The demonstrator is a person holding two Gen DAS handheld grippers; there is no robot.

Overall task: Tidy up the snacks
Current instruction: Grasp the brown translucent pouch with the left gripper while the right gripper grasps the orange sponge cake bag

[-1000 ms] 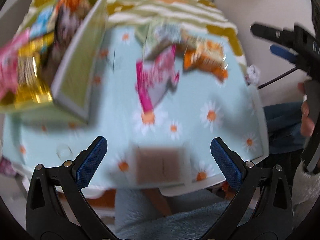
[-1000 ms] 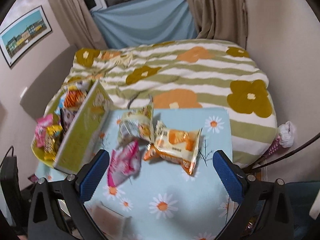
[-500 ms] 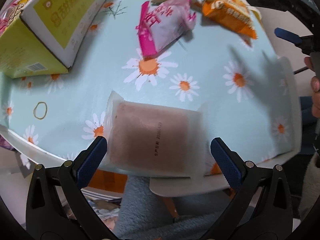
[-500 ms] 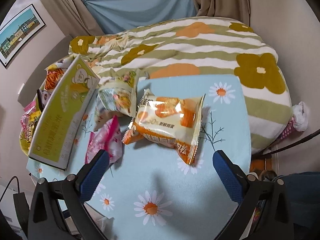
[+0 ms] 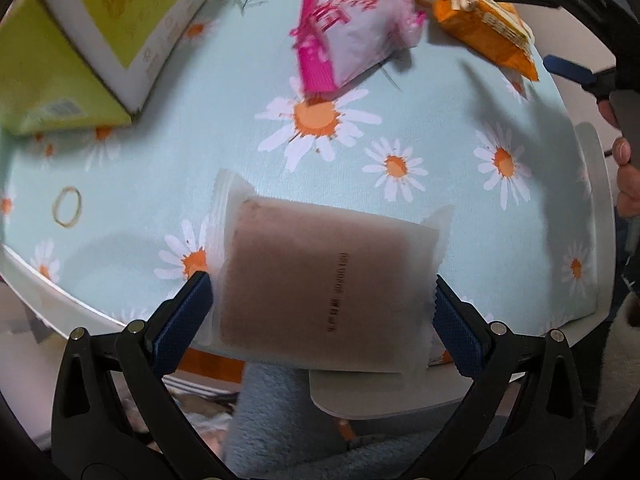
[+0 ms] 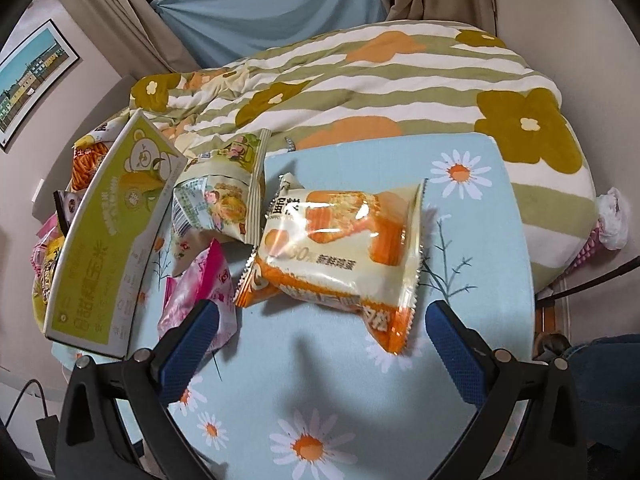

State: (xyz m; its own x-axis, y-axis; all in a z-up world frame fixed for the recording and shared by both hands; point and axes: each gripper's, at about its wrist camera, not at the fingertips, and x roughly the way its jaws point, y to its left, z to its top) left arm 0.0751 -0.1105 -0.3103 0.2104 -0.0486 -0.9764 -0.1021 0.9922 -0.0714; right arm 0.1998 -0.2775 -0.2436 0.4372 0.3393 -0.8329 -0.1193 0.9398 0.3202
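Snacks lie scattered on the daisy-print tablecloth [image 5: 420,120], some already in the green box [image 6: 108,240] at far left. Nearest me, a brown cake in a frosted wrapper [image 5: 324,276] lies flat at the near table edge, overhanging it slightly. My left gripper [image 5: 322,304] is spread wide around it, one blue pad [image 5: 180,318] just beside each short end of the wrapper; I cannot tell if they touch yet. Not pinching.

Farther back in the left wrist view: a pink-and-white snack bag [image 5: 352,40], with an orange snack packet [image 5: 484,28] to its right. A rubber band [image 5: 67,206] sits on the cloth at left. The person's hand [image 5: 626,176] on the other tool shows at the right edge.

My right gripper [image 6: 320,340] hangs over the middle of the table, fingers spread apart, holding nothing. Just ahead of it lies the orange snack packet [image 6: 340,240], a cream-and-orange pack. Left of that, a green-and-cream chip bag [image 6: 224,192] leans against the box, touching the orange one. The pink bag [image 6: 200,292] lies near-left, partly behind my left blue pad [image 6: 188,348].

The green box stands tilted on its side at the left table edge, with more packets [image 6: 84,160] piled behind it. A striped flower quilt [image 6: 400,80] covers the bed beyond the table.
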